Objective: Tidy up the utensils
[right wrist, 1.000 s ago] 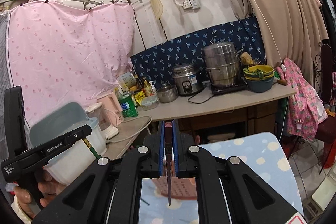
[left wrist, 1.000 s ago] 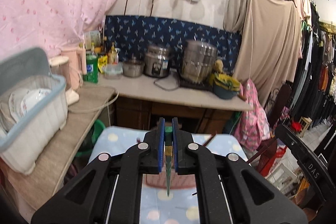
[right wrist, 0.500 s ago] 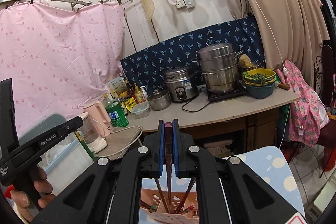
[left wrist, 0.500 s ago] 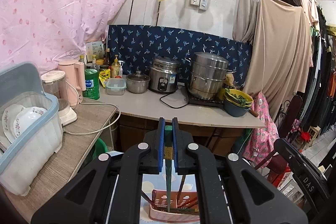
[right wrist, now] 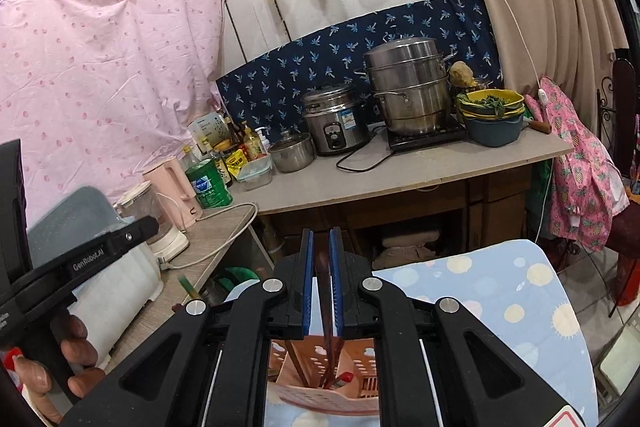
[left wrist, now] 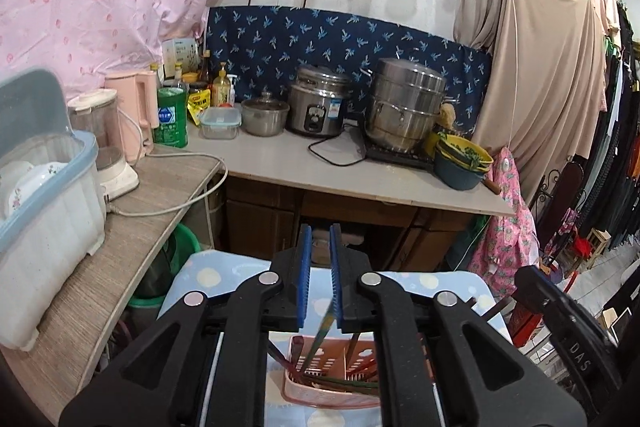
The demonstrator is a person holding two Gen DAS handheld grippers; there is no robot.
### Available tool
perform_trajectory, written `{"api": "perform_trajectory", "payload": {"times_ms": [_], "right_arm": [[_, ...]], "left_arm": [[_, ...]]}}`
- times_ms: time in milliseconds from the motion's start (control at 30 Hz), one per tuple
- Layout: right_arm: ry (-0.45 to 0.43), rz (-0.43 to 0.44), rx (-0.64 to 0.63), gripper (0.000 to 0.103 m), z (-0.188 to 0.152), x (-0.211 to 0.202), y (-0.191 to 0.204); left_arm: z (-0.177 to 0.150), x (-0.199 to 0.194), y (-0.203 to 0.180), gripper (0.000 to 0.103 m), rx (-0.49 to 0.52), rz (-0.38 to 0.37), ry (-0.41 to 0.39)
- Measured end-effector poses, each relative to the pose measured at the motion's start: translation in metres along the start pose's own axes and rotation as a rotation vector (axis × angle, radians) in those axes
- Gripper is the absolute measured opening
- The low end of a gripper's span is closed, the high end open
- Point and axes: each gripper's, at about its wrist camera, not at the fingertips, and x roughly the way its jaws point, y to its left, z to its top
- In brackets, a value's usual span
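The left gripper (left wrist: 320,267) fingers have just been opening around the thin green chopstick (left wrist: 325,323). The right gripper (right wrist: 321,267) fingers sit loose around the dark-red chopstick (right wrist: 329,331). Hold both steady over the pink slotted plastic basket (left wrist: 332,383).

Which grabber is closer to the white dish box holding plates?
Left. The left gripper, jaws just opening around a green chopstick, is next to the dish box; the right gripper sits beyond the left one, farther off.

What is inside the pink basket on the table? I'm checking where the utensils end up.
The pink basket holds several chopsticks, some leaning, some lying along the bottom. The gripper bodies cover its sides, so the rest of its contents cannot be seen.
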Motion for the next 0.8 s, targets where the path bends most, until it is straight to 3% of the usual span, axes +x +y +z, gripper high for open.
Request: {"api": "perform_trajectory", "payload": {"times_ms": [100,167,467,667,800], "right_arm": [[0.006,-0.006,0.002,0.013,-0.002,-0.001,-0.002],[0.003,-0.010,0.005,0.020,-0.004,-0.004,-0.004],[0.004,-0.022,-0.008,0.035,-0.018,-0.021,-0.004],[0.015,-0.034,-0.016,0.035,-0.029,-0.031,-0.005],[0.028,-0.038,-0.009,0.036,-0.037,-0.038,-0.008]], "left_arm": [[-0.007,0.000,0.001,0.035,-0.001,0.010,0.004],[-0.013,-0.003,0.000,0.039,0.004,0.017,-0.002],[-0.036,-0.013,-0.006,0.044,0.032,0.040,0.024],[-0.049,-0.023,-0.009,0.046,0.051,0.058,0.034],[-0.057,-0.032,-0.010,0.052,0.052,0.070,0.032]]}}
